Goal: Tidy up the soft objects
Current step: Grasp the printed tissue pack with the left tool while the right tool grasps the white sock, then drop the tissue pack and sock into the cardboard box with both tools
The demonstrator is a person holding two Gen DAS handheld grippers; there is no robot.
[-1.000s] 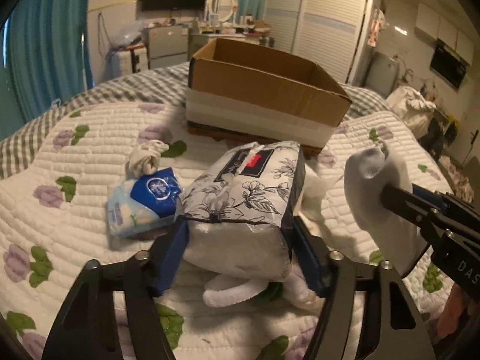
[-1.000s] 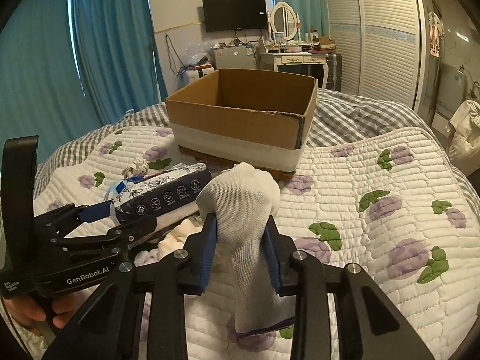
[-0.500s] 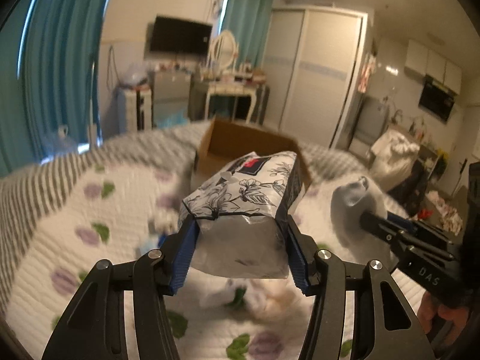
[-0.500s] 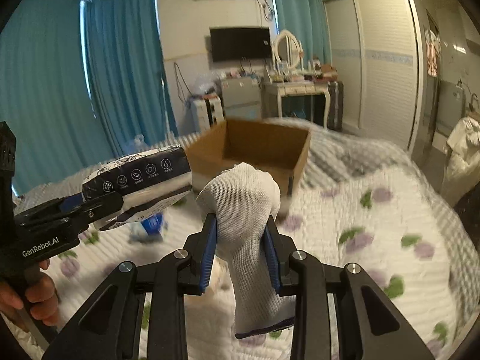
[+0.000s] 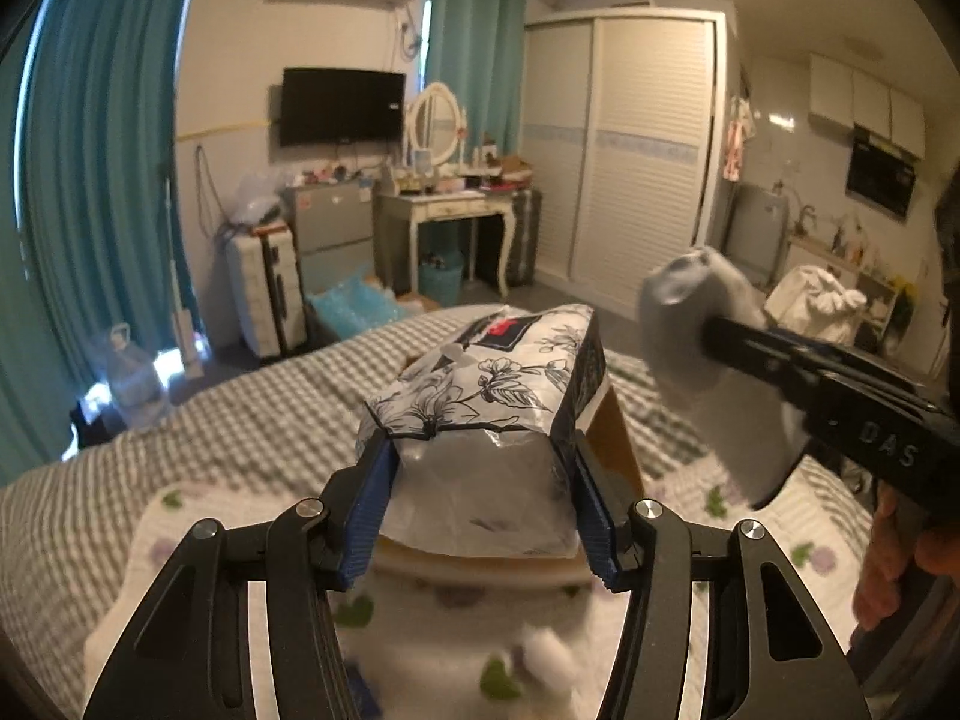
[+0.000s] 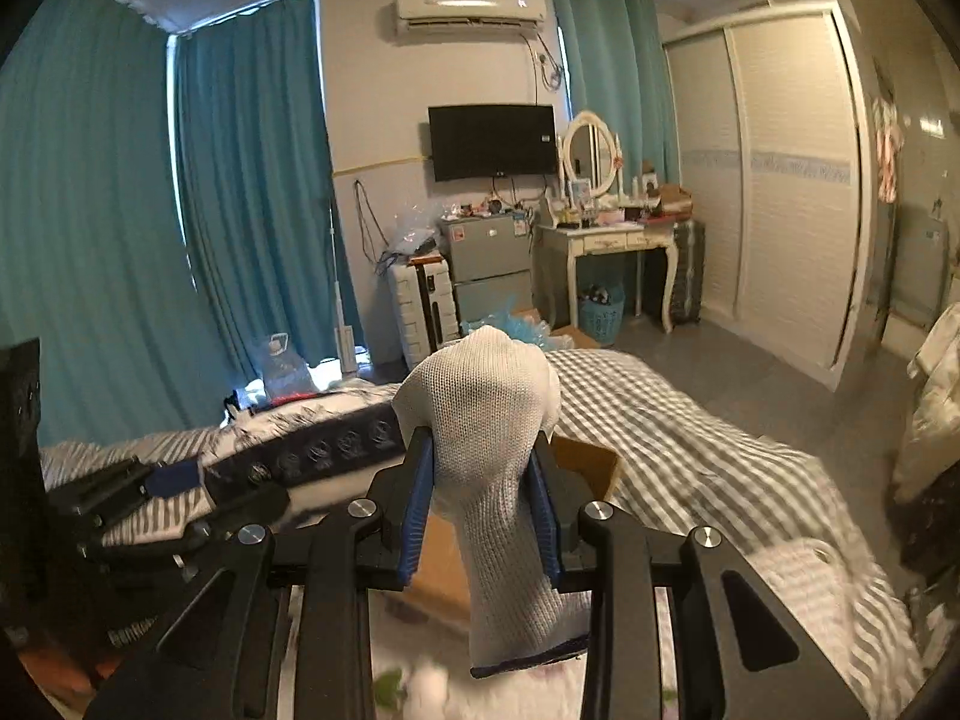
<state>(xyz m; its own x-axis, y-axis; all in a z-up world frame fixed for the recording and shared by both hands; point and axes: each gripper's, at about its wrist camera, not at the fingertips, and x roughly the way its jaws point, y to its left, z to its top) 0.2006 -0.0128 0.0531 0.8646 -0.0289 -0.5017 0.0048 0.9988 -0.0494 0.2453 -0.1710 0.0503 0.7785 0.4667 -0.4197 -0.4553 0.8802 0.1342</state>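
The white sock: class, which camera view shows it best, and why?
The right wrist view: the white sock fills its centre, its knit sharp, pinched in the right gripper. The left wrist view shows that sock only sidelong at the right edge, greyish.

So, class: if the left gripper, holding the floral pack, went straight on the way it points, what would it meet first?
Probably the cardboard box: the left gripper grips the floral pack with the box's edges showing just beyond and beneath it. Depth is unclear, so it might pass above the box.

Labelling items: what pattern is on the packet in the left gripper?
Black-and-white floral plastic tissue packet; left wrist view.
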